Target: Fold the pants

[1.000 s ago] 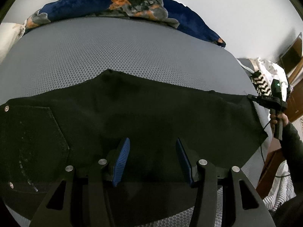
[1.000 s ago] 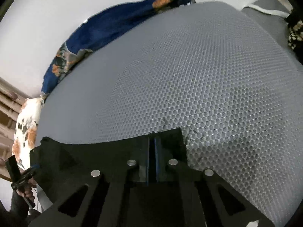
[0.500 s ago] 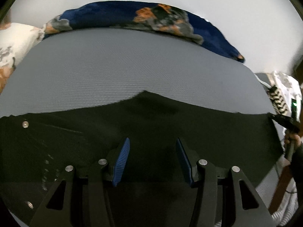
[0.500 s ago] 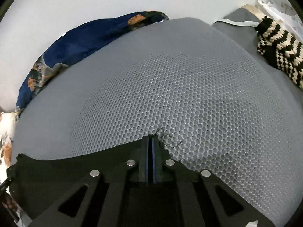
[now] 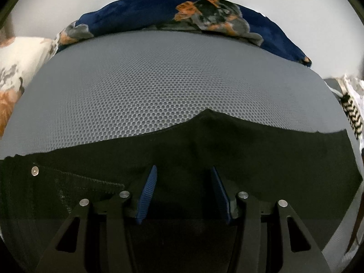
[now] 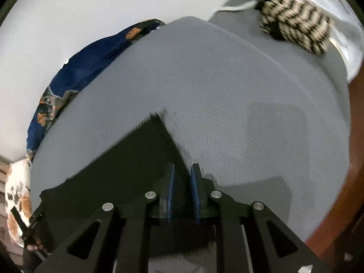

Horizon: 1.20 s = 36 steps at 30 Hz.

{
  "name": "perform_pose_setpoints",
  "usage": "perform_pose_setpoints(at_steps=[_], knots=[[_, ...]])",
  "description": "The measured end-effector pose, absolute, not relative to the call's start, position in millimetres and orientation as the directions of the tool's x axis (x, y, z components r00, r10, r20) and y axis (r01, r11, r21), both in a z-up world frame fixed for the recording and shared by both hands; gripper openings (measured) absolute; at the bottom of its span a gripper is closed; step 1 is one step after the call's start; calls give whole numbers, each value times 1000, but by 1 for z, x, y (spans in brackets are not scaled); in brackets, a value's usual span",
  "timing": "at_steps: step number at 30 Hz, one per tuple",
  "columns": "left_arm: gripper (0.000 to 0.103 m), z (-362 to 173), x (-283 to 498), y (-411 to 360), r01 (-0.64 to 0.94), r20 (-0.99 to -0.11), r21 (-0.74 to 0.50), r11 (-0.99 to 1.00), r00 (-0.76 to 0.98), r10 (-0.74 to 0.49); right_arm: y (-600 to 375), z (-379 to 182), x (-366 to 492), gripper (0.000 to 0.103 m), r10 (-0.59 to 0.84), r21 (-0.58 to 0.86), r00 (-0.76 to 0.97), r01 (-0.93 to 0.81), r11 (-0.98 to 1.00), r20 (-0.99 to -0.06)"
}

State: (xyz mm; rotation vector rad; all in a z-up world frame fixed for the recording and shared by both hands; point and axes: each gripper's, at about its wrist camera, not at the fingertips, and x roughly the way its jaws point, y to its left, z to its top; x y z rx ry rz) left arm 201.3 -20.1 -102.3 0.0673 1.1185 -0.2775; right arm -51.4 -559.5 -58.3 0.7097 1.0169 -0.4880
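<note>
Left wrist view: left tool point(image 5: 183, 190) released, fingers spread over the black pants point(image 5: 227, 154), nothing clamped; cloth lies flat on the grey mattress point(image 5: 159, 86), directly under and ahead of the tool; a fold seems just laid, next move likely a fresh grip on an edge.

Right wrist view: right tool point(image 6: 183, 190) has just been opening, fingers narrowly parted, no cloth pinched; pants corner point(image 6: 157, 118) ahead-left.

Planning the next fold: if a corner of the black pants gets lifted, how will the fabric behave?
The black pants lie flat with a soft ridge, so they will probably droop and trail, not hold shape. The honeycomb-textured grey mattress may drag on the cloth. The metal rivet hints at denim, somewhat heavy.
</note>
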Motion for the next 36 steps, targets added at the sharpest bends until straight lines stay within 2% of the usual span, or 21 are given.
perform_pose_setpoints(at_steps=[4, 6, 11, 13, 14, 17, 21, 24, 26, 29, 32, 36], knots=[[51, -87, 186, -17, 281, -883, -133, 950, 401, -242, -549, -67, -89, 16, -17, 342, 441, 720, 604, -897], [51, -79, 178, -17, 296, -877, -140, 945, 406, -257, -545, -73, -102, 20, 0, 355, 431, 743, 567, -902], [51, -66, 165, -10, 292, -871, -174, 940, 399, -285, -537, -82, -107, 20, 44, 407, 454, 747, 525, -890], [51, -63, 162, -8, 288, -869, -178, 941, 403, -287, -534, -84, -101, 16, 55, 414, 457, 739, 532, -888], [51, -62, 160, -7, 288, -868, -176, 941, 406, -287, -533, -85, -99, 7, 56, 411, 454, 739, 535, -889], [51, -60, 158, -2, 277, -868, -173, 945, 410, -280, -529, -82, -90, 2, -1, 350, 430, 737, 579, -903], [51, -58, 157, 7, 257, -867, -174, 951, 417, -272, -519, -75, -85, 1, -102, 254, 403, 735, 629, -910], [51, -65, 157, 17, 229, -883, -162, 960, 400, -244, -516, -88, -85, 1, -124, 195, 348, 746, 636, -929], [51, -72, 159, 26, 199, -894, -158, 967, 387, -226, -517, -90, -88, 1, -122, 210, 361, 750, 627, -925], [51, -73, 159, 31, 193, -885, -188, 963, 392, -252, -521, -90, -90, 4, -112, 211, 351, 757, 618, -930], [51, -70, 160, 28, 206, -886, -167, 964, 397, -238, -523, -84, -87, 30, -133, 162, 303, 773, 613, -944], [52, -66, 159, 28, 203, -887, -175, 963, 393, -244, -516, -62, -77, 31, -200, 114, 306, 763, 636, -931]])
